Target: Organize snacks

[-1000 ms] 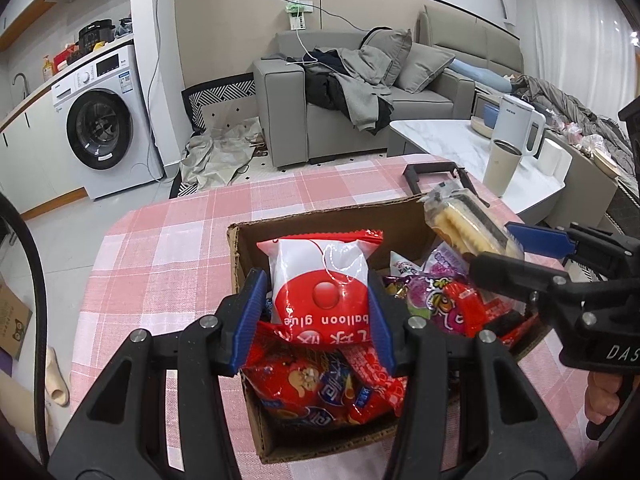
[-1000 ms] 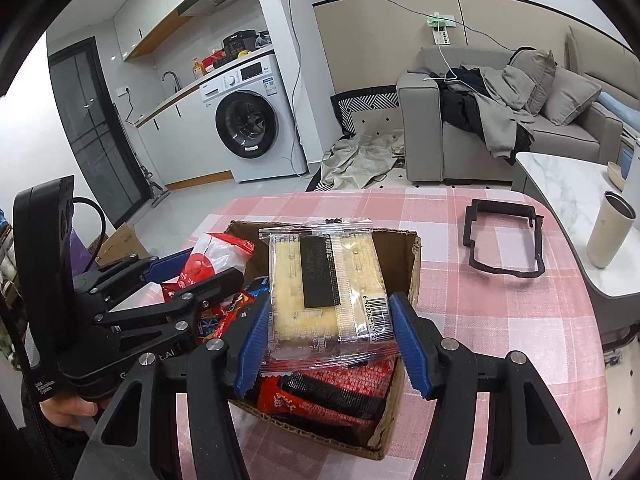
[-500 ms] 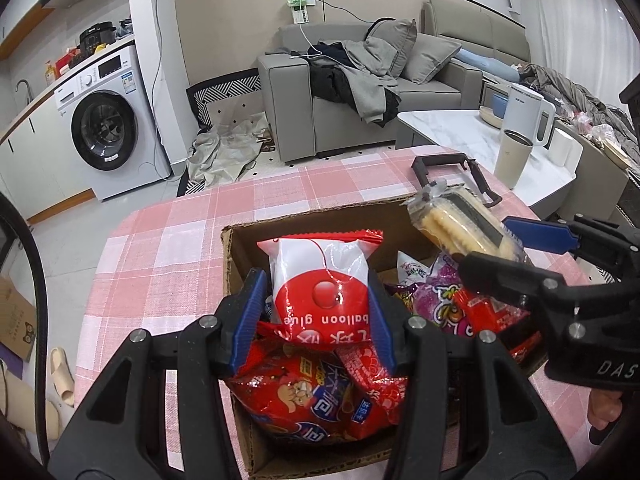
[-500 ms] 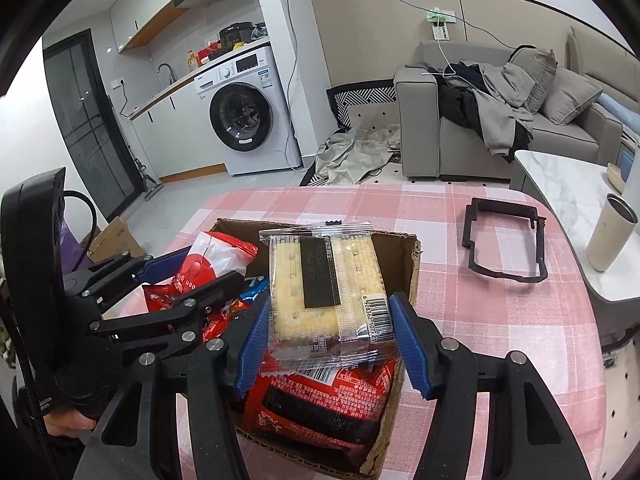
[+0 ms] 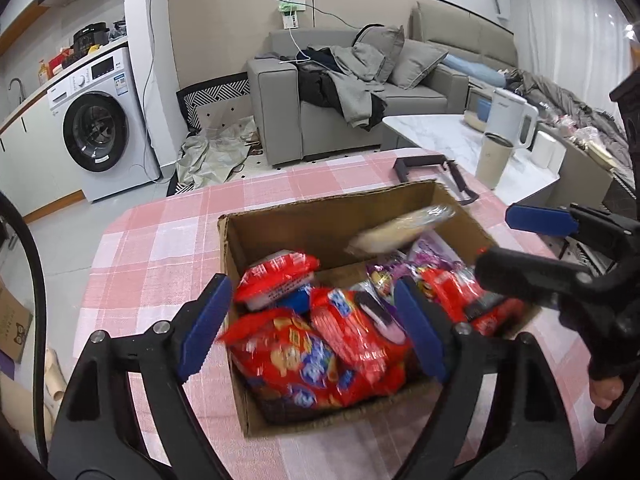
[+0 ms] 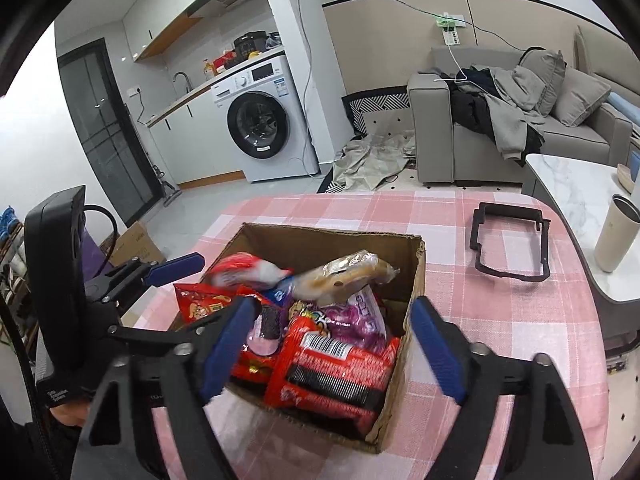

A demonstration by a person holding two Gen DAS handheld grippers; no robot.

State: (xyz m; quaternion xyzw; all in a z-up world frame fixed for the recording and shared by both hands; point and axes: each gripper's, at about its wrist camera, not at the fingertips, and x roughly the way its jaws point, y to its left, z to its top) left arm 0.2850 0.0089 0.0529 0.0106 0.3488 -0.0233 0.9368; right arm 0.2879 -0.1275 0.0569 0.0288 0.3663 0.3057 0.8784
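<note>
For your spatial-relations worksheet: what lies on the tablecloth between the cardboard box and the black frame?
Nothing: in the right wrist view, only bare pink checked tablecloth separates the cardboard box from the black frame.

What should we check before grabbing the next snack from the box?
1. Left gripper open and empty: ok.
2. Right gripper open and empty: ok.
3. Cracker pack lying settled in the cardboard box: cannot tell, it is blurred.
4. White-and-red packet inside the box: ok.
5. Box sitting flat on the checked tablecloth: ok.
</note>
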